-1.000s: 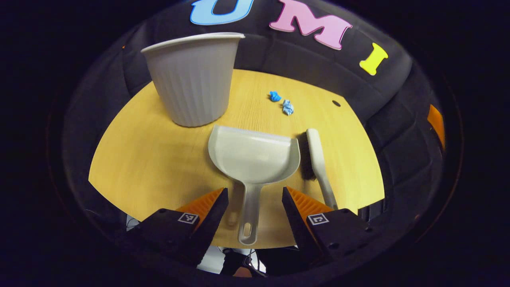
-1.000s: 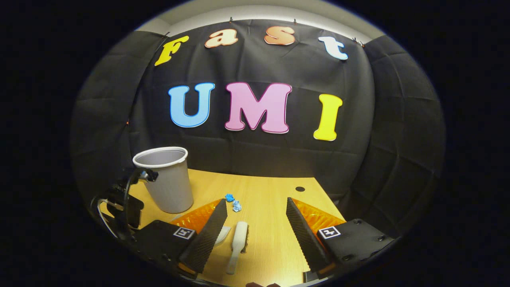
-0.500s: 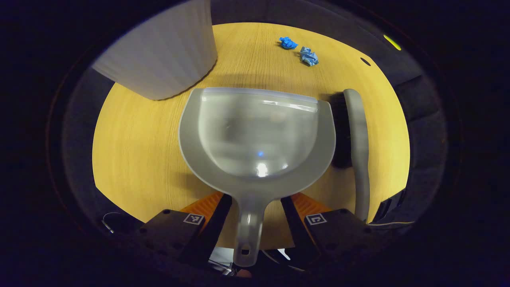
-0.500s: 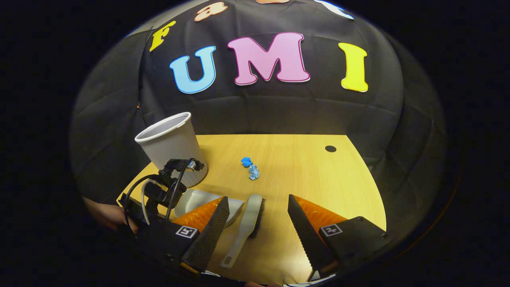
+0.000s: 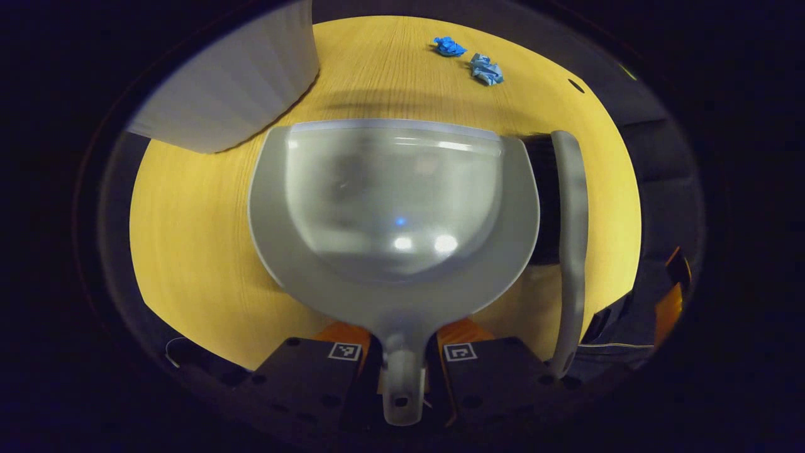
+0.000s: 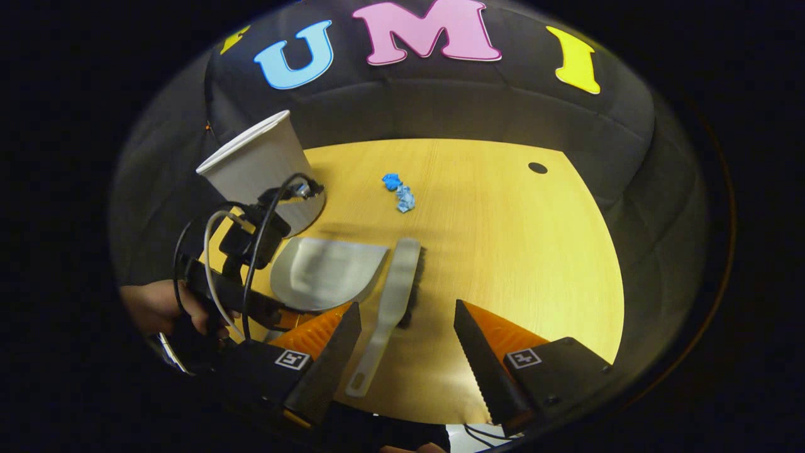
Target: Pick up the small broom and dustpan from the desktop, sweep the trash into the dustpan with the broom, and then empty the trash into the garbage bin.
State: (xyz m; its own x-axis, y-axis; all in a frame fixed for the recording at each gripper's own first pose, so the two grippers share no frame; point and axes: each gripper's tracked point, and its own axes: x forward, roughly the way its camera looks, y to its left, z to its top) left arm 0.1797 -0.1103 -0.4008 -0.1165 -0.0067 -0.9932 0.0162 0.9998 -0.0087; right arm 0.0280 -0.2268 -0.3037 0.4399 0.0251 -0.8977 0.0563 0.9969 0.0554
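Observation:
The grey dustpan lies flat on the wooden desk, pan mouth facing away. My left gripper is shut on its handle, a finger pressing each side. The small broom lies just right of the pan, bristles toward it. In the right gripper view the broom lies ahead between the fingers of my right gripper, which hangs open above its handle and holds nothing. Two blue crumpled paper bits lie farther back. The left gripper is held by a hand.
A grey ribbed garbage bin stands at the far left of the desk, close behind the dustpan; it is also in the left gripper view. A small round hole marks the far right of the desktop. Cables loop over the left gripper.
My left gripper moved forward and down over the dustpan handle and shut on it. My right gripper tilted down and came nearer the broom, staying open.

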